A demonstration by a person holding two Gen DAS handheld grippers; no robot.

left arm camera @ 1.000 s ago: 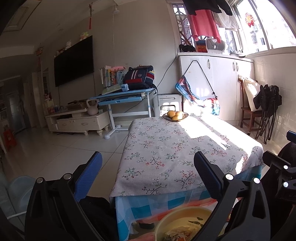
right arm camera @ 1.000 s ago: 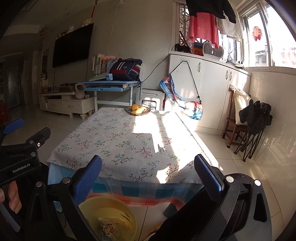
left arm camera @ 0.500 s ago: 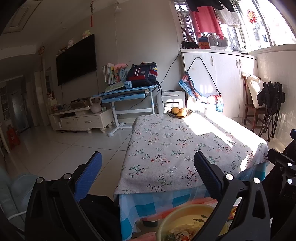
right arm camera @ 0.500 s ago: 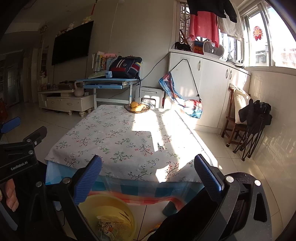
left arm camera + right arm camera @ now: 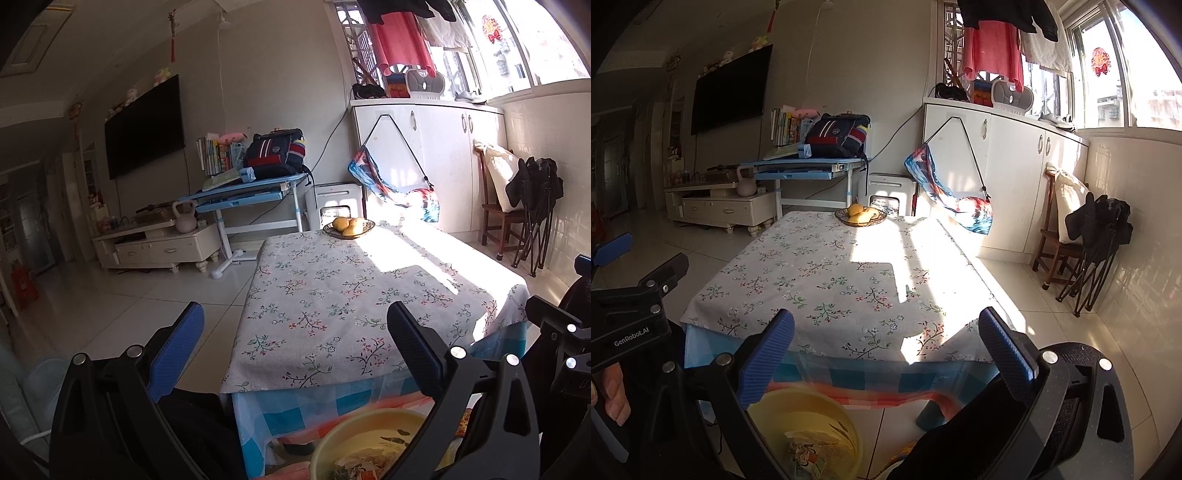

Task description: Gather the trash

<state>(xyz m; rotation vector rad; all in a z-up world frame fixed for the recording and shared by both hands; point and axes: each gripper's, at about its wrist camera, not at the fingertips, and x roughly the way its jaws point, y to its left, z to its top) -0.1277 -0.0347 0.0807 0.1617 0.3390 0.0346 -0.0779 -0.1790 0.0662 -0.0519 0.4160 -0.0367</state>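
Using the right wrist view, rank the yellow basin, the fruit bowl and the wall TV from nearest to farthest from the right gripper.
From the right gripper:
1. Yellow basin, on the floor just below its left finger.
2. Fruit bowl, at the table's far end.
3. Wall TV, upper left on the back wall.

Left claw (image 5: pixel 295 332) and right claw (image 5: pixel 886 328) both gape wide, holding nothing.

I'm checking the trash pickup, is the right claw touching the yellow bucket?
Apart. In the right wrist view the right claw is open and empty, held above the yellow bucket, which sits on the floor below with wrappers inside.
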